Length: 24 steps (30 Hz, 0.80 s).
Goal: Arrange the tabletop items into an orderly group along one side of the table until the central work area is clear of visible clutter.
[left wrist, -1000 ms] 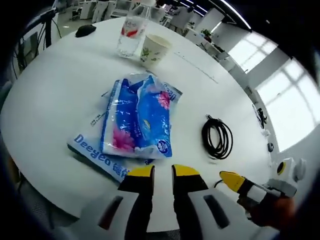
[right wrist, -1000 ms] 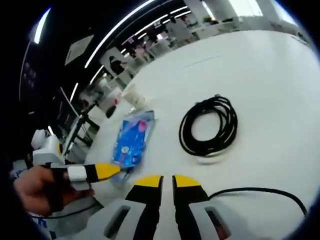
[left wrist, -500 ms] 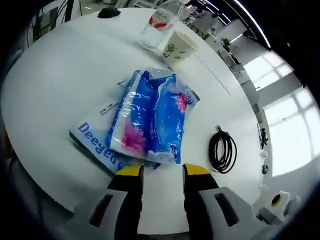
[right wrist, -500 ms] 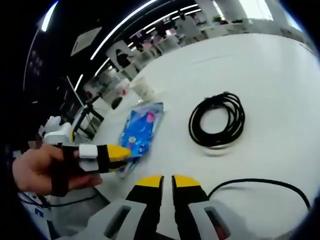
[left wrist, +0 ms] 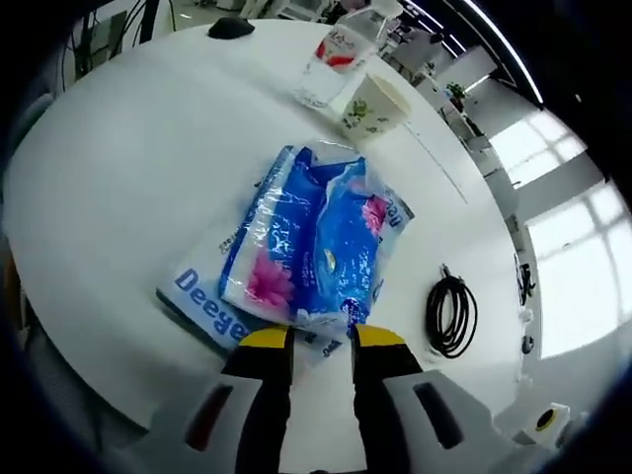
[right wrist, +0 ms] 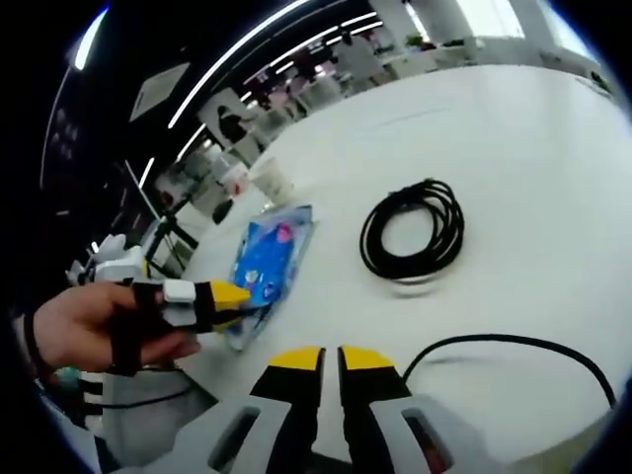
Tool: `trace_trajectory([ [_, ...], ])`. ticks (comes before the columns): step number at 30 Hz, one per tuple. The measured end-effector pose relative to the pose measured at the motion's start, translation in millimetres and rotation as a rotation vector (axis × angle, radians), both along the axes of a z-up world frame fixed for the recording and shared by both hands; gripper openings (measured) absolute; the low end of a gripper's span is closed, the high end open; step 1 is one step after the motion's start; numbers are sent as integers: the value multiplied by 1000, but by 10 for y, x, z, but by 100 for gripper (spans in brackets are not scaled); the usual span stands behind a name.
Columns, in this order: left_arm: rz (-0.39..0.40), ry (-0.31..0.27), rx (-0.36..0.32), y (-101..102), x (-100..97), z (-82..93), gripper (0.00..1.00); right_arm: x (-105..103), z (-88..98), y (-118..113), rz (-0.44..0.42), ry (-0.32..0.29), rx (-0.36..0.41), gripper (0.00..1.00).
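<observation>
Blue flowered tissue packs (left wrist: 316, 242) in clear wrap lie on a flat blue-and-white Deeyeo pack (left wrist: 202, 301) near the white round table's (left wrist: 118, 148) front edge. My left gripper (left wrist: 322, 338) is open, and the wrap's near edge reaches in between its yellow-tipped jaws. In the right gripper view the left gripper (right wrist: 229, 294), held by a hand (right wrist: 89, 331), touches the tissue packs (right wrist: 265, 265). My right gripper (right wrist: 328, 357) hovers shut over the table edge with nothing in it. A coiled black cable (left wrist: 452, 314) (right wrist: 410, 229) lies to the right of the packs.
A water bottle (left wrist: 336, 64) and a paper cup (left wrist: 373, 104) stand together at the far side, with a black mouse (left wrist: 230, 27) beyond them. A loose black cord (right wrist: 513, 346) runs along the table's near edge by my right gripper. Office desks fill the background.
My left gripper opened, moved up to the tissue packs, and its jaws have since narrowed around the wrap's edge. The right gripper stayed shut and barely shifted.
</observation>
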State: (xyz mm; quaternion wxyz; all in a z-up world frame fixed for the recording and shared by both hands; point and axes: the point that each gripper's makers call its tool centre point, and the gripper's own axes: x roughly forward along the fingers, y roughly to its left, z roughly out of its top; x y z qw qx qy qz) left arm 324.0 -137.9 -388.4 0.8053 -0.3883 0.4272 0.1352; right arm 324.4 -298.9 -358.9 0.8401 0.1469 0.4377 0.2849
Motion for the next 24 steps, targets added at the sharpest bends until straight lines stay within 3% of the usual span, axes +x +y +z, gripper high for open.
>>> trace_trajectory([
  [3,-33,10,57,104,-19,-47,13,1,-45,-26,-11,8,-5,1],
  [8,-54,6,74,46,-130,72,8,-3,-59,11,-4,7,-10,1],
  [18,-115,19,111,158,-198,37,0,-22,-34,122,-3,13,-3,0],
  [20,-149,20,138,244,-159,-47,0,-15,-34,134,-2,11,-7,0],
  [24,-205,12,177,179,-213,98,0,-38,-47,200,10,11,-11,0],
])
